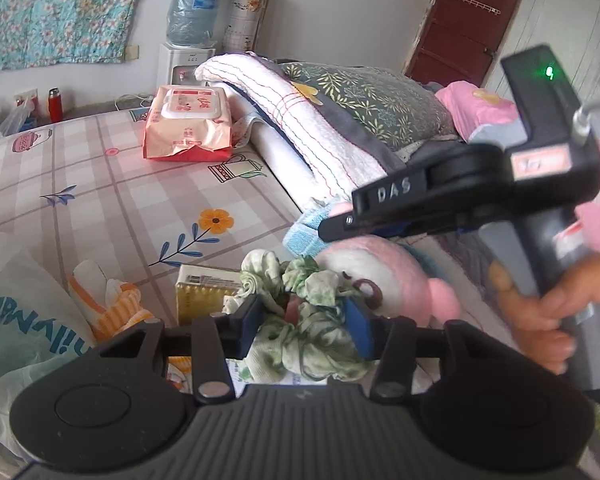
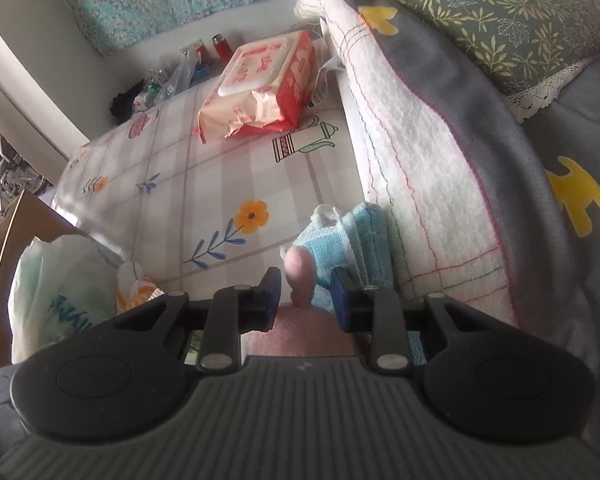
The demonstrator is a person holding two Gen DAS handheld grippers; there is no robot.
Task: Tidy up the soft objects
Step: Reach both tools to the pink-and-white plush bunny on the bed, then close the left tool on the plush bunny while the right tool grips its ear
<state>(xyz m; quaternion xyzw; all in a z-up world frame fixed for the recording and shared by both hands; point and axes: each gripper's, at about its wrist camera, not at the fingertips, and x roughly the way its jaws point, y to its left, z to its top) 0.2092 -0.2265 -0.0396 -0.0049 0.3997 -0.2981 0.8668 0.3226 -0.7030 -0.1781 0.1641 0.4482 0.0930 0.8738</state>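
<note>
Surroundings: wet-wipes pack (image 1: pixel 188 122) well back on the checked bedsheet (image 1: pixel 112 196); folded quilt (image 2: pixel 416 152) rises along the right.
Green cloth bundle (image 1: pixel 304 320): pinched between left gripper (image 1: pixel 306 322) fingers.
Pink plush (image 1: pixel 384 280): under right gripper (image 2: pixel 306 298), whose jaws stand parted around the plush's ear, beside a blue towel (image 2: pixel 356 236).

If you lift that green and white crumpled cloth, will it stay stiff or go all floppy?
Probably floppy: the crumpled cloth bunches into soft folds between the left gripper fingers. It looks thin, so likely light. Loose ends may dangle and drag.
</note>
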